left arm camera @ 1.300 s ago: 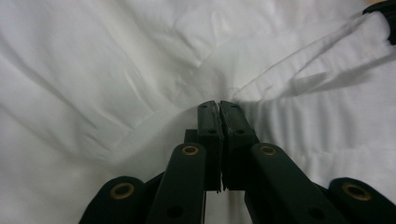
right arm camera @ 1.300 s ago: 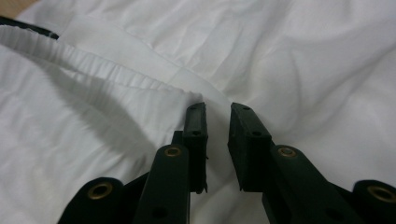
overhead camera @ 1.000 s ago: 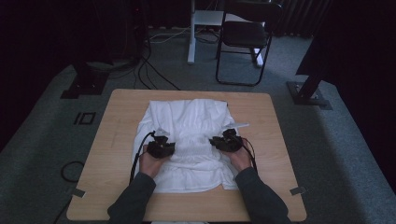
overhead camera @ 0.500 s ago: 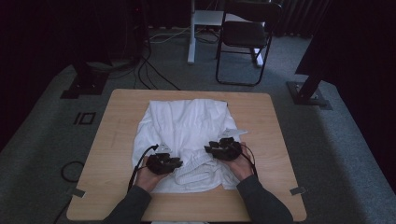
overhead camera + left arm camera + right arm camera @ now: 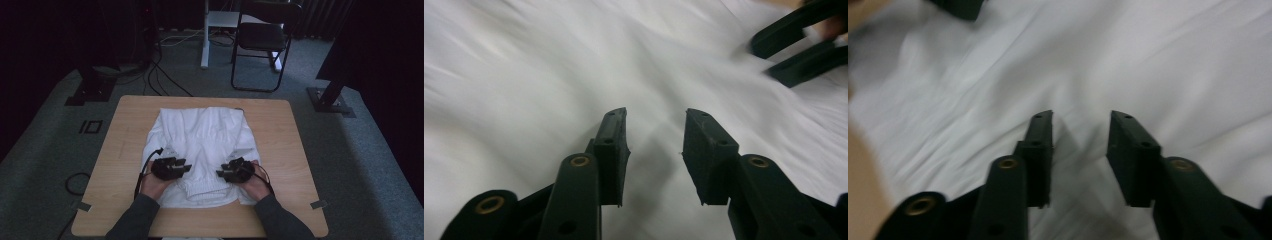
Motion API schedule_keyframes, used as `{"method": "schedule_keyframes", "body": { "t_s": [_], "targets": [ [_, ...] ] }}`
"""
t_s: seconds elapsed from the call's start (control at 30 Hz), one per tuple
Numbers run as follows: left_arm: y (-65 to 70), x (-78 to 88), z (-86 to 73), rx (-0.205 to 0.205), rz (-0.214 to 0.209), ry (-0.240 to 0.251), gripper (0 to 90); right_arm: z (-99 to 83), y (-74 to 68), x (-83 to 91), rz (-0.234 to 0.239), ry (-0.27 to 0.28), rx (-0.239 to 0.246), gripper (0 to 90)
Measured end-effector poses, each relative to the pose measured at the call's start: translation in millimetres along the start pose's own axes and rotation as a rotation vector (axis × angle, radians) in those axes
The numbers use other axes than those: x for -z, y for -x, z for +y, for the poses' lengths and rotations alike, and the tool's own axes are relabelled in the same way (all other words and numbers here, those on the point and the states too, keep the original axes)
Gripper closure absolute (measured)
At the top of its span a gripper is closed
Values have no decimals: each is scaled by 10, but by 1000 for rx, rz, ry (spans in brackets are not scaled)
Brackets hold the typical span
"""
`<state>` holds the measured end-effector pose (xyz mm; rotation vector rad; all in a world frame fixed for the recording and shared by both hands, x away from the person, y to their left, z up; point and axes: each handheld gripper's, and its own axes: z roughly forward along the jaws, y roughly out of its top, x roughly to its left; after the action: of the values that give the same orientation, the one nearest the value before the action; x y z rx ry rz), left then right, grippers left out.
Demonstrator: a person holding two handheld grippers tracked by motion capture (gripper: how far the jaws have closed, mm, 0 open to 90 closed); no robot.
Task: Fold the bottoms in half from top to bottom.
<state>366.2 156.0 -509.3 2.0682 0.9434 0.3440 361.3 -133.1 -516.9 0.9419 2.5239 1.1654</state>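
**Both grippers letting go over the white garment**

I am looking down at a white garment [image 5: 202,145] lying folded near the middle of the wooden table [image 5: 280,150], its ribbed hem at the near edge between my two hands. I am holding the left gripper [image 5: 186,166] over the garment's near left part and the right gripper [image 5: 220,173] over its near right part, their tips pointing toward each other. Both pairs of jaws have just been opening; in each gripper view they are standing partly apart with bare cloth showing in the gap and nothing pinched. I am finding no brand, label or writing that I can read on the cloth. A dark chair [image 5: 262,42] is standing on the carpet beyond the table's far edge.
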Motion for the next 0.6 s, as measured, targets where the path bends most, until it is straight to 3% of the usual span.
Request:
{"method": "schedule_keyframes", "body": {
  "t_s": [0.1, 0.2, 0.3, 0.4, 0.47, 0.57, 0.6],
  "targets": [
    [-181, -106, 166, 24, 62, 14, 605, 170, 267, 39, -69, 83, -61, 571],
    [-350, -268, 291, 32, 115, -4, 596, 328, 526, -51, -133, 103, -86, 535],
    [-485, -424, 329, 67, 150, -19, 579, 417, 716, -201, -182, 92, -115, 543],
    [-558, -580, 291, 58, 168, -66, 568, 421, 819, -374, -193, 72, -143, 537],
    [-582, -648, 242, 67, 163, -94, 565, 384, 846, -488, -199, 31, -150, 530],
    [-584, -649, 165, 95, 146, -82, 567, 278, 843, -618, -216, -42, -141, 529],
    [-583, -639, 135, 106, 137, -76, 569, 234, 838, -630, -218, -35, -142, 531]
  ]
}}
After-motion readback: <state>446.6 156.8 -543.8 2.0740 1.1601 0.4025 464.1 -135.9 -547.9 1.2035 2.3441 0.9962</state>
